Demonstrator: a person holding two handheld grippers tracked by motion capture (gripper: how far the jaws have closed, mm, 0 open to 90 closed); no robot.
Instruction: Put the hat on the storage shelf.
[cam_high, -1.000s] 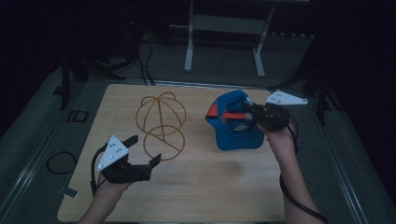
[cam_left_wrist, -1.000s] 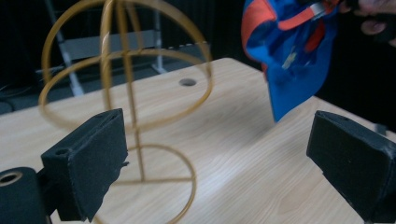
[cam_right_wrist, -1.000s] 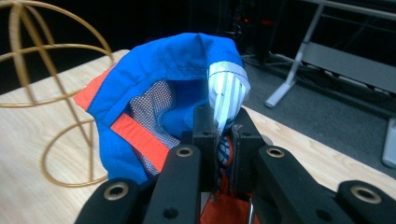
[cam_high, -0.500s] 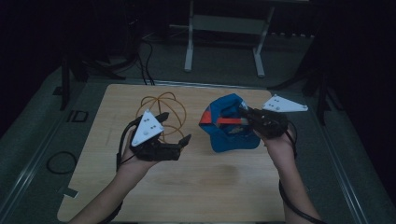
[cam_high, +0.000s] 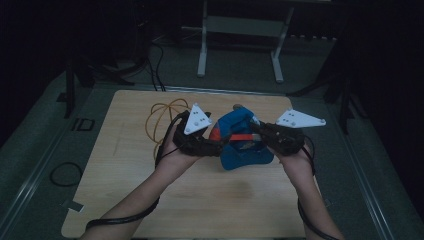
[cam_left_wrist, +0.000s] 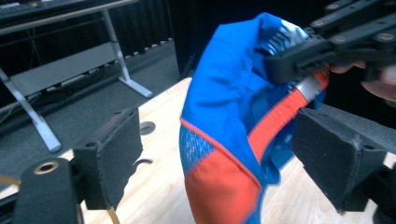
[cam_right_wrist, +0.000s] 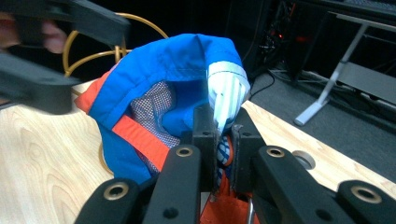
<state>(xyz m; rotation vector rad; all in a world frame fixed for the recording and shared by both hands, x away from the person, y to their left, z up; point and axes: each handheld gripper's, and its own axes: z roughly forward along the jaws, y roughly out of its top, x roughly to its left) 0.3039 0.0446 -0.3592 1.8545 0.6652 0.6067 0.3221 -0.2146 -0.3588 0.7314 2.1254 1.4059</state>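
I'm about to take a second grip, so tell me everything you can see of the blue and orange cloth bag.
The blue and orange cloth bag is soft fabric, blue with orange panels and an orange strap, a white mesh lining inside and a pale ribbed tab at its edge. It hangs crumpled, lifted, lower end near the table. The right gripper is shut on its edge; the left gripper is open, fingers either side, not touching.

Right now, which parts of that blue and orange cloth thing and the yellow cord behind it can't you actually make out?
- Blue and orange cloth item: what kind of garment it is; high view, bunched and dim.
- Its lower end: left gripper view, cut off by the bottom edge.
- The fabric pinched in the right gripper: hidden between the jaws.
- Yellow cord: high view, partly behind the left gripper.
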